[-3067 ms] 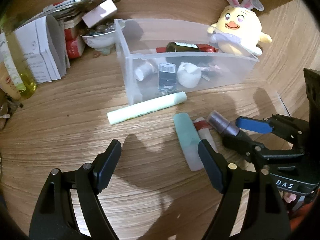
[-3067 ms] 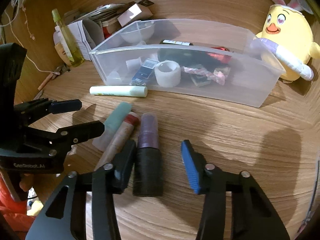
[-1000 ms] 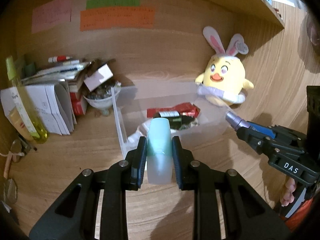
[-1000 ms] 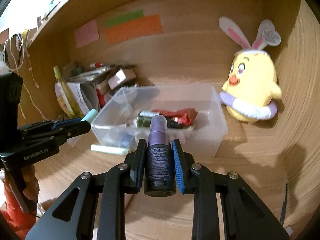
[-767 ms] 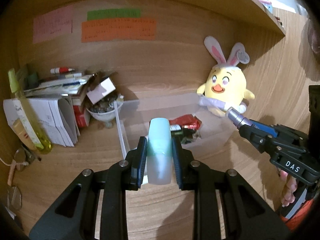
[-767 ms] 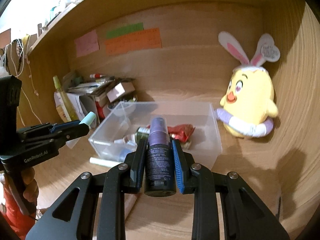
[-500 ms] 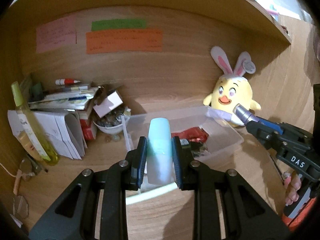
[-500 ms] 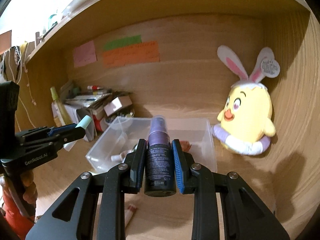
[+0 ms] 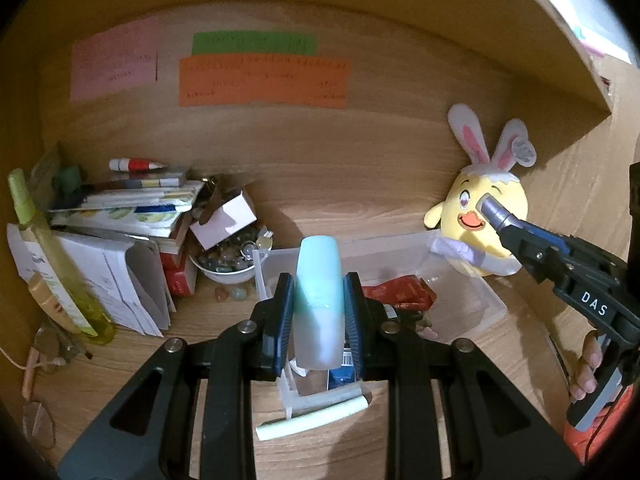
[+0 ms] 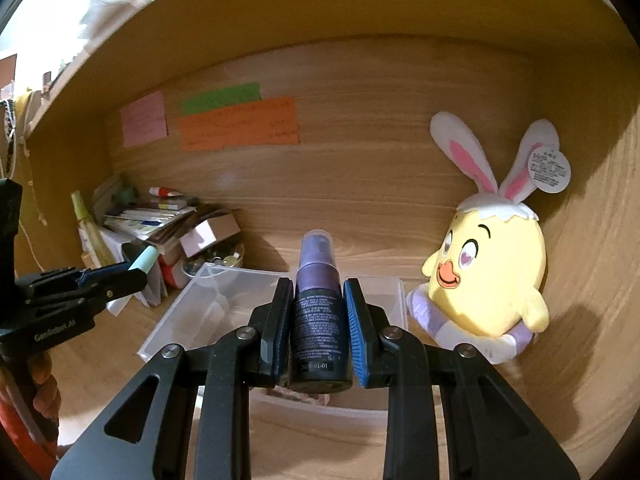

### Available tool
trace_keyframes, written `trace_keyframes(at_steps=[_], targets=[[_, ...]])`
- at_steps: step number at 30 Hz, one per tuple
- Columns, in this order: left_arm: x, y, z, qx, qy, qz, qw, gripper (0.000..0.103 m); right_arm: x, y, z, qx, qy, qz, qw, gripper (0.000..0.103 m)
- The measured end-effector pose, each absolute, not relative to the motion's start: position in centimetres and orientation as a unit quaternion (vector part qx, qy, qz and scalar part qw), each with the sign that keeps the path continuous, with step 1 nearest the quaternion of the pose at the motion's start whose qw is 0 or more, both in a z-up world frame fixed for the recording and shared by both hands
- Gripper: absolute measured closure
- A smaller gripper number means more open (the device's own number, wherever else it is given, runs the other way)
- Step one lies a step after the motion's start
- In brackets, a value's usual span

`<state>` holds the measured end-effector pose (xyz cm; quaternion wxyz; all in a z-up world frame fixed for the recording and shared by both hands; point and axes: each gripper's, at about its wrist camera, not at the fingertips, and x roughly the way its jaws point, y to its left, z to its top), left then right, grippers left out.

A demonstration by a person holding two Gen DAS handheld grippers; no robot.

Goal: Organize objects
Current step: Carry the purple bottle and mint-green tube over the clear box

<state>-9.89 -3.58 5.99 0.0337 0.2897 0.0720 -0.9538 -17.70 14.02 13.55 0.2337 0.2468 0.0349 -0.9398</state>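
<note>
While left tool (image 9: 319, 320) grips mint tube (image 9: 319, 304), bin (image 9: 472, 276) contents partly hidden.

bin (image 9: 472, 292): centre of desk | plush (image 9: 492, 216): right, behind | bowl (image 9: 224, 272): left

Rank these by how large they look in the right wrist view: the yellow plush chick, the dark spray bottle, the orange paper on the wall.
1. yellow plush chick
2. dark spray bottle, enlarged by nearness, held in the right gripper
3. orange paper, looks similar to the bottle; unsure
</note>
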Motion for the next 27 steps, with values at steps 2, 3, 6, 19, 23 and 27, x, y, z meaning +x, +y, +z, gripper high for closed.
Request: trace_keyframes(at_steps=[2,3,6,19,23,27], targets=[[-10.5,-3.6,5.4,0.298,0.074,-0.951,0.033,0.079,-18.5,13.7,13.0,0.255,0.036,-0.938,0.231,0.079],[-10.8,-3.6,5.1,0.302,0.076,-0.95,0.032,0.079,-18.7,13.6,12.8,0.259,0.036,-0.937,0.23,0.08],[-11.6,-3.5,4.2,0.316,0.08,-0.945,0.028,0.079,-19.7,13.3,11.8,0.274,0.035,-0.933,0.23,0.08],[-14.5,-2.5,-0.3,0.373,0.062,-0.926,0.019,0.079,-22.8,12.1,7.1,0.339,0.037,-0.912,0.23,0.08],[-14.9,-2.6,-1.1,0.384,0.066,-0.921,0.013,0.079,-23.3,11.7,5.8,0.358,0.045,-0.905,0.225,0.08],[-15.0,-2.5,-1.5,0.389,0.064,-0.919,0.004,0.079,-23.6,11.4,5.2,0.368,0.049,-0.901,0.223,0.08]])
